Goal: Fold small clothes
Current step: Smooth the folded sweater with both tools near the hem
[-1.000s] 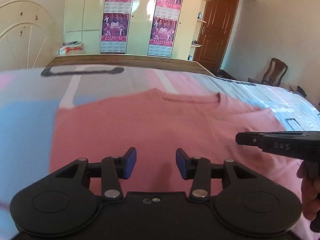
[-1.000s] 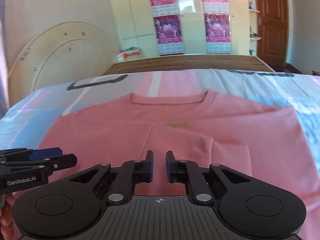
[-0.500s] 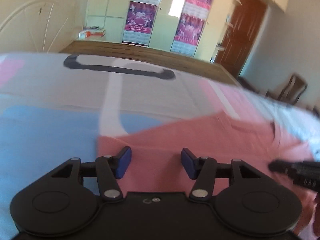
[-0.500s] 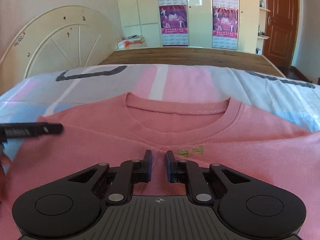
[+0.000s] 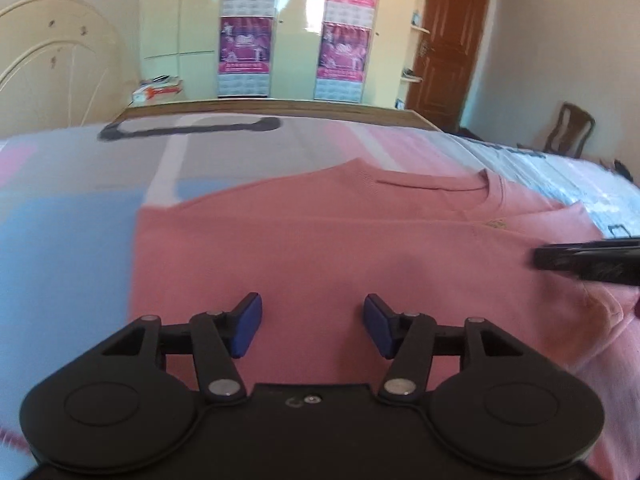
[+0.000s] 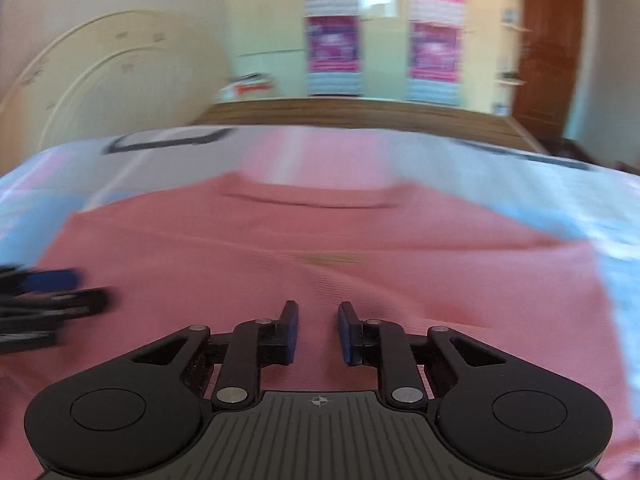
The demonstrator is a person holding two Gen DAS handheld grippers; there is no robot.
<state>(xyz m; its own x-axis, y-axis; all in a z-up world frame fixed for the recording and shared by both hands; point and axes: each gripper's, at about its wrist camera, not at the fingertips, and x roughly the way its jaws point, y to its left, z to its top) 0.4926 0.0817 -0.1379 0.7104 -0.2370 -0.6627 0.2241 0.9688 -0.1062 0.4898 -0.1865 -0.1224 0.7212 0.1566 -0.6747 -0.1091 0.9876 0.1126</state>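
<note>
Nearest us, our left gripper [image 5: 312, 330] is spread wide with nothing between its blue pads [image 5: 246, 330], above the pink shirt [image 5: 320, 248]. Our right gripper [image 6: 318, 332] has a narrower gap, also holding nothing, over the same shirt [image 6: 320, 280]. The shirt lies spread on the bedsheet [image 5: 72, 248], collar away from us. Beyond stand the wardrobe [image 5: 292, 28] and a brown door [image 5: 448, 40].

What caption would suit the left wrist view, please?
Open left tool poised over a pink shirt spread on the bed.
</note>
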